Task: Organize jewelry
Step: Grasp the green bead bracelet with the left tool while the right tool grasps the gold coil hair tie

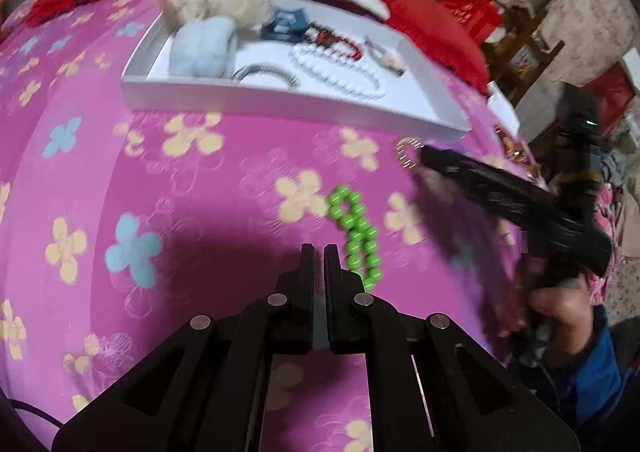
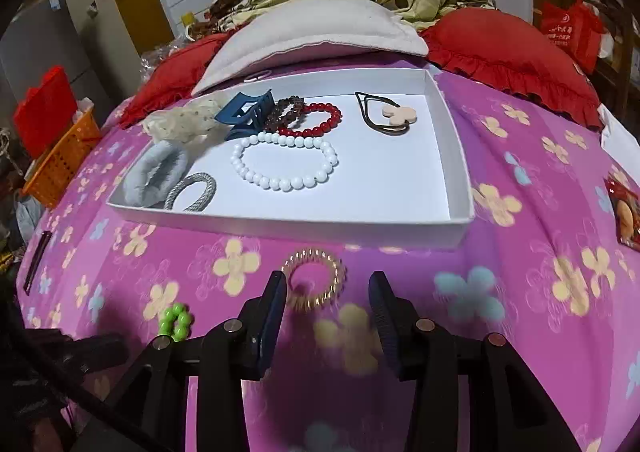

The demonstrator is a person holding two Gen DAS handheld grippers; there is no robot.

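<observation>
Jewelry still loose on the pink flowered bedspread (image 2: 520,156) is seen: a gold coiled ring (image 2: 314,280) just ahead between the released right gripper (image 2: 328,292), a green bead bracelet (image 1: 356,236) beside the clenched, empty left gripper (image 1: 319,252).

Legible text: none that I can read. The red bag (image 2: 570,30) at far right carries white print and a round logo, too small and blurred for me to make out.
</observation>
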